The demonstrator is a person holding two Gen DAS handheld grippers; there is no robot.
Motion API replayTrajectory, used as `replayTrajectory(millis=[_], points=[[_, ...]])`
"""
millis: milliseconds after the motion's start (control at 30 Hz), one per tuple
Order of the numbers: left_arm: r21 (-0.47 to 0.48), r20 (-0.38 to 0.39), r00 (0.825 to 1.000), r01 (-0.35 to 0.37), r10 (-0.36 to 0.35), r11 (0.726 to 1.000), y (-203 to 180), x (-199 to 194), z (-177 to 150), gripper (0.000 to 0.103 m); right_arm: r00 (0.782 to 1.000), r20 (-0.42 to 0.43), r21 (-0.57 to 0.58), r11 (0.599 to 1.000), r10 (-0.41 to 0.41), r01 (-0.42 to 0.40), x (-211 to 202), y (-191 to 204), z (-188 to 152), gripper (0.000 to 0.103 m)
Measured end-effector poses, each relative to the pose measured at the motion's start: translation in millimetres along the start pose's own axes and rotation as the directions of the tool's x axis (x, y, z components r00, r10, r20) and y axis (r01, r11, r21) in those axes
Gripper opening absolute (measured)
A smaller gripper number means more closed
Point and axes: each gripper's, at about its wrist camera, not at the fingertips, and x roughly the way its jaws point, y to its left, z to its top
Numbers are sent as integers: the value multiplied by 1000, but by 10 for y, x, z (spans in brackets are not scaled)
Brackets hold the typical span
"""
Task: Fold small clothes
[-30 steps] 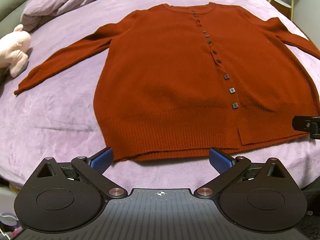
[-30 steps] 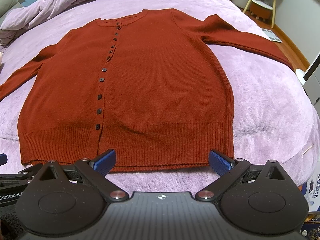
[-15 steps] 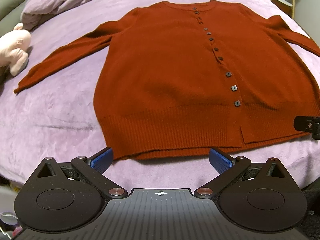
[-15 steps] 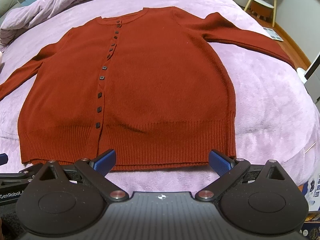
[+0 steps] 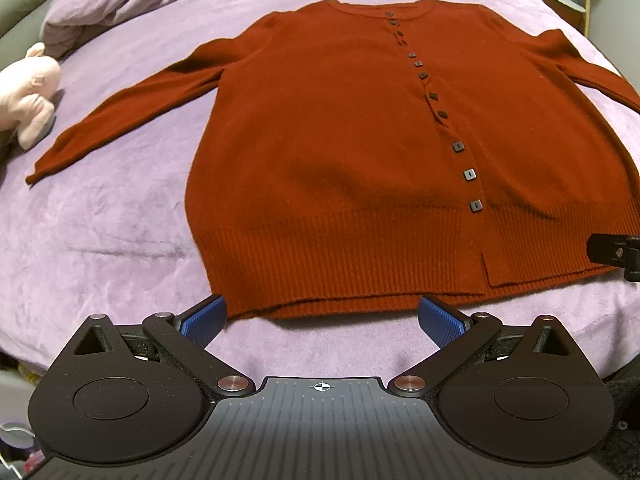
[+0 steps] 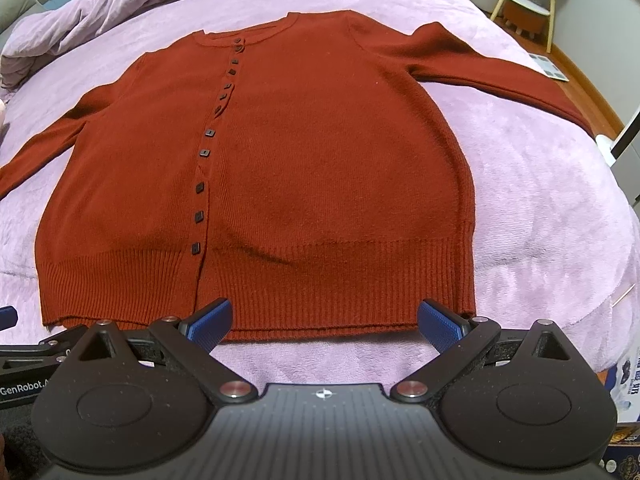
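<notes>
- Bed [image 5: 100, 216]: covered in a lilac plush blanket that filled both views; it carried the garment. A rumpled duvet [image 6: 100, 12] lay bunched at 11 o'clock in the right wrist view. Bare blanket lay open on either side of the garment's body, and the bed's near edge fell away just under both tools.
- Cardigan [image 5: 340, 152]: rust-red knit, spread flat and face up at the centre of the bed, buttoned, sleeves angled outward, neckline toward 12 o'clock, ribbed hem [image 6: 320, 280] nearest the tools. It looked soft, light and limp, likely to sag and stretch if lifted by one point, so the hem corners or shoulder seams seemed the best holds.
- Left sleeve [image 5: 120, 112]: ran toward 9 o'clock, its cuff near the toy.
- Plush toy [image 5: 28, 92]: pale pink, at 9 o'clock in the left wrist view, apart from the cuff but possibly in the way of a sleeve fold.
- Left gripper [image 5: 322, 322]: jaws spread wide, empty, just short of the hem.
- Right gripper [image 6: 324, 326]: jaws likewise wide apart, holding nothing, at the hem edge.
</notes>
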Motion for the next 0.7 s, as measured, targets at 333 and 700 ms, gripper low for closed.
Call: replayTrajectory(millis=[333,700], points=[[-3,-7,1000,8,-8,1000,19,20,11,103,1000,3,2,1000,26,-26,0,-6,8,99],[-4,-17,1000,10,-10,1000,30,49,11,103,999,7,-2,999,43,-43,-1,-12,5,99]])
